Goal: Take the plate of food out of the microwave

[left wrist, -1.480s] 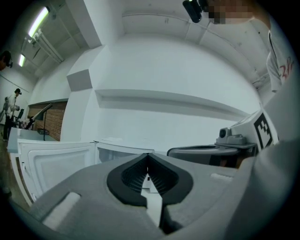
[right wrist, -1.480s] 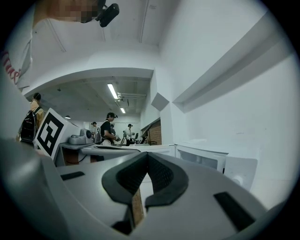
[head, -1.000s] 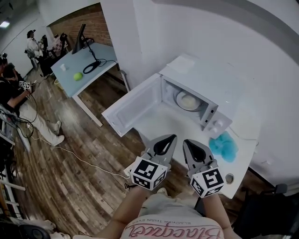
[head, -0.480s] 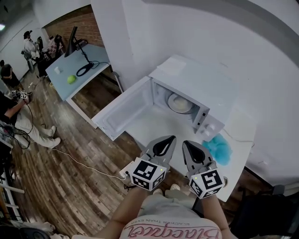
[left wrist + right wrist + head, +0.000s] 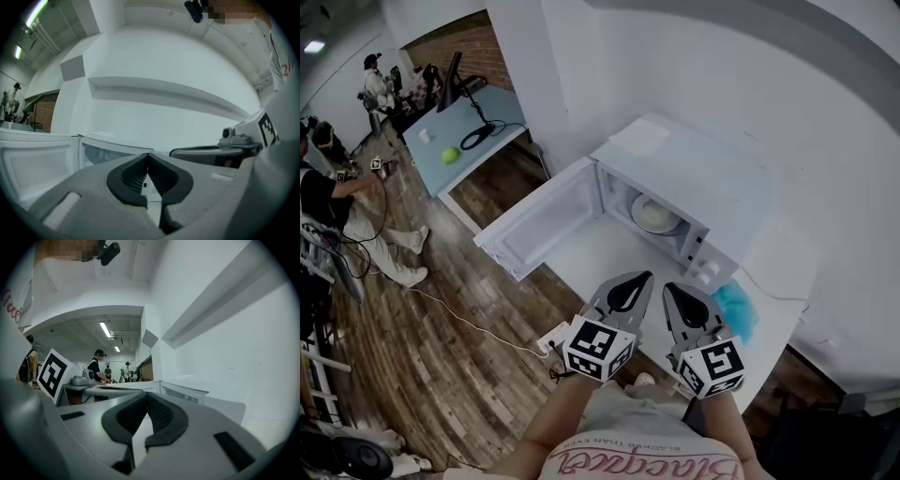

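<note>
Left claw (image 5: 645, 275) is clenched with its dark pads pressed tip to tip and nothing between them. The right claw (image 5: 669, 287) just beside it is clenched and empty as well. Both are held level in front of the person's body, side by side, pointing toward the white microwave (image 5: 675, 173) and well short of it.

The microwave stands on a white bench (image 5: 600, 255) against a white wall, with its door (image 5: 542, 221) swung fully open to the left. Inside the cavity sits the plate of food (image 5: 656, 215), a round plate with a pale heap on it, flat on the oven floor and touched by neither claw. A crumpled blue cloth (image 5: 737, 307) lies on the bench just to the right of the microwave's control panel.

Below the bench edge a white power strip (image 5: 551, 338) lies on the wooden floor (image 5: 431, 347). Farther back stands a pale blue bench (image 5: 483, 120) with a green ball-like thing (image 5: 450, 155) on it, and other people stand near it.
</note>
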`<state>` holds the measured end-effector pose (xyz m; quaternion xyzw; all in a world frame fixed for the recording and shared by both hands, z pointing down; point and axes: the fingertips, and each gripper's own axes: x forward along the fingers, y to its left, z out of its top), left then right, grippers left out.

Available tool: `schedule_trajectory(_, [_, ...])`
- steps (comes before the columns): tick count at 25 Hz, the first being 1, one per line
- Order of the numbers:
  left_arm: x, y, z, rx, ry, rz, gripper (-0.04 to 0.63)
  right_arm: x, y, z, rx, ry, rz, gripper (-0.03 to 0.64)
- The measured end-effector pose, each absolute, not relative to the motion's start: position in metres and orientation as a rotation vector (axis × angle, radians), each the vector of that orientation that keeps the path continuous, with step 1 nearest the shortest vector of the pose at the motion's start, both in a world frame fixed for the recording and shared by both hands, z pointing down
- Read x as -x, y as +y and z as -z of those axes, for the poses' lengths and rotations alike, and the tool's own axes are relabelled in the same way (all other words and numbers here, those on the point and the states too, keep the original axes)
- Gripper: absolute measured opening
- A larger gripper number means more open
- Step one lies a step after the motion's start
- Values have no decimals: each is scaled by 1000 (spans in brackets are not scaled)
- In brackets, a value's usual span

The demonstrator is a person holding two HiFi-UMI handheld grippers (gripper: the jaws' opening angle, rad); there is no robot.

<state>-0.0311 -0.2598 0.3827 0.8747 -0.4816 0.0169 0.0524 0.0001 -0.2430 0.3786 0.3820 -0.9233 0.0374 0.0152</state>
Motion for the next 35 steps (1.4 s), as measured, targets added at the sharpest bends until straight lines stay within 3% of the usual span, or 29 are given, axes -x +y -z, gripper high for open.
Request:
schedule_trajectory(16, [24, -300, -390, -2658, -1350, 83, 8, -14, -276, -391, -1256, -2847, -163, 11])
schedule_trajectory(19, [27, -314, -401, -2647, -1283, 53, 91, -12, -288, -393, -1315, -2820, -175, 11])
schedule_trajectory(25, [40, -343, -416, -2632, -1221, -2, 193, -2, -306, -401, -1396, -2757, -202, 11])
schedule_trajectory(35, [63, -379, -450, -2536, -1097, 13, 193, 20, -335, -417, -1495, -2667, -252, 11])
